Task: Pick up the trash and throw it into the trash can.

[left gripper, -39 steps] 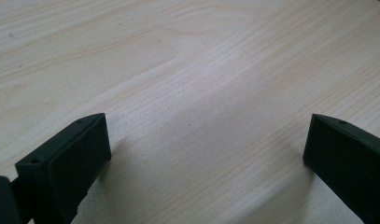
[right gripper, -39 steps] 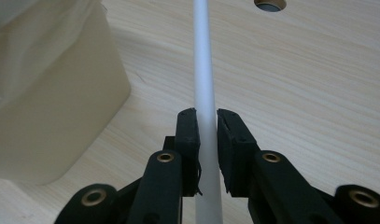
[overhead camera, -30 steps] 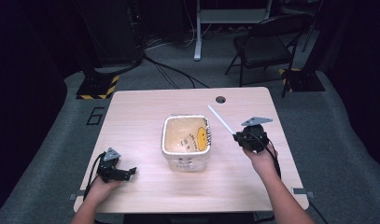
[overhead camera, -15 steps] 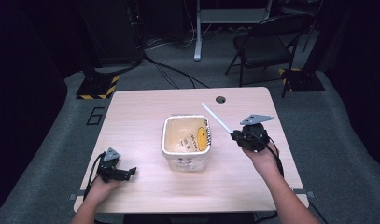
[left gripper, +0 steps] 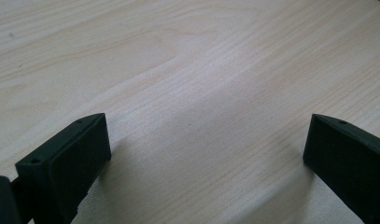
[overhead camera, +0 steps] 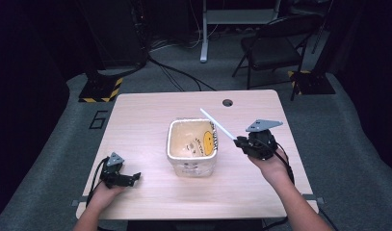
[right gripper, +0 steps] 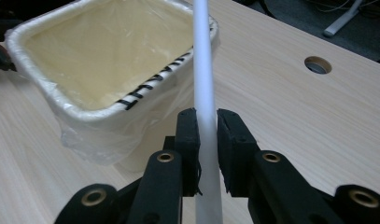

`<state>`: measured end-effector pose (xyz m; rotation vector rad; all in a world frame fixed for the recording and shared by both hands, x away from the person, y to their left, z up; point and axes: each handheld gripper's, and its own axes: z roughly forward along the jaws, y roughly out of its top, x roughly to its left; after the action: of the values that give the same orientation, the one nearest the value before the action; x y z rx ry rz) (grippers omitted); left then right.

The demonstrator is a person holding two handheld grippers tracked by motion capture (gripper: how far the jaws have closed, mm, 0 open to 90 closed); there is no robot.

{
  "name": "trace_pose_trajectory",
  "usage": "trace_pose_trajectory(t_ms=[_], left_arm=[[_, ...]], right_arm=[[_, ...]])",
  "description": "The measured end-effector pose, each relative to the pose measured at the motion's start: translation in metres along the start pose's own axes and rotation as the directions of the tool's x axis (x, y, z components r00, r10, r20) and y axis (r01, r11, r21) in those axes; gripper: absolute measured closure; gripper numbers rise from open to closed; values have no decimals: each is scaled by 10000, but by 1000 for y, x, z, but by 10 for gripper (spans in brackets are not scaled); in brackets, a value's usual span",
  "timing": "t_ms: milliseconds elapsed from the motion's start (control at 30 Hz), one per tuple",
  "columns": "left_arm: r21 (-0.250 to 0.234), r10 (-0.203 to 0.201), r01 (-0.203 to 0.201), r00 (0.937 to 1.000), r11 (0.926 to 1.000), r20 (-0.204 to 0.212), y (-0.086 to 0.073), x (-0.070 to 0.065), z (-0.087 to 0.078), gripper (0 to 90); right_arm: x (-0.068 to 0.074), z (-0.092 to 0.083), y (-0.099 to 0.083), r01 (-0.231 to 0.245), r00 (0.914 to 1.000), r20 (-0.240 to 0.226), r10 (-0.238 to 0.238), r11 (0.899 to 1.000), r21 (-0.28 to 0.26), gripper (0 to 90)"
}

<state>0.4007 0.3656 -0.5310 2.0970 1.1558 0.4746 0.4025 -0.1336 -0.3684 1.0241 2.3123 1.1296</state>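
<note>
A white stick (overhead camera: 216, 124) (right gripper: 204, 84) is clamped between the jaws of my right gripper (overhead camera: 240, 141) (right gripper: 207, 122), which hangs just right of the bin and a little above the table. The stick slants up and away over the bin's right rim. The bin (overhead camera: 170, 144) (right gripper: 24, 35) is a small white square tub lined with clear plastic, with a yellow smiley face inside, and it stands at the middle of the wooden table (overhead camera: 145, 110). My left gripper (overhead camera: 134, 177) (left gripper: 206, 149) rests near the table's front left, jaws wide apart over bare wood.
A round cable hole (overhead camera: 227, 102) (right gripper: 317, 64) sits near the table's far edge. Behind the table stand a folding chair (overhead camera: 275, 48), a desk leg and cables on the dark floor. Bare wood (left gripper: 187, 70) lies around both grippers.
My right gripper has risen and shifted slightly left toward the bin with the stick in it. The stick's tip now reaches over the bin's rim. The left gripper has stayed put.
</note>
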Motion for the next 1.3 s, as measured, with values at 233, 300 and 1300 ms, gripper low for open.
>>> trace_pose_trajectory(t_ms=[233, 300, 1300], left_arm=[[3, -6, 6, 10000, 10000, -9, 0, 0, 0, 4], [3, -5, 5, 10000, 10000, -8, 0, 0, 0, 4], [6, -11, 11, 10000, 10000, -10, 0, 0, 0, 4]], right_arm=[[13, 0, 6, 323, 9990, -314, -324, 9995, -40, 783], [16, 2, 6, 392, 9984, -405, -392, 9992, -16, 783], [48, 17, 10, 1039, 9857, -1366, -988, 9941, 312, 779]])
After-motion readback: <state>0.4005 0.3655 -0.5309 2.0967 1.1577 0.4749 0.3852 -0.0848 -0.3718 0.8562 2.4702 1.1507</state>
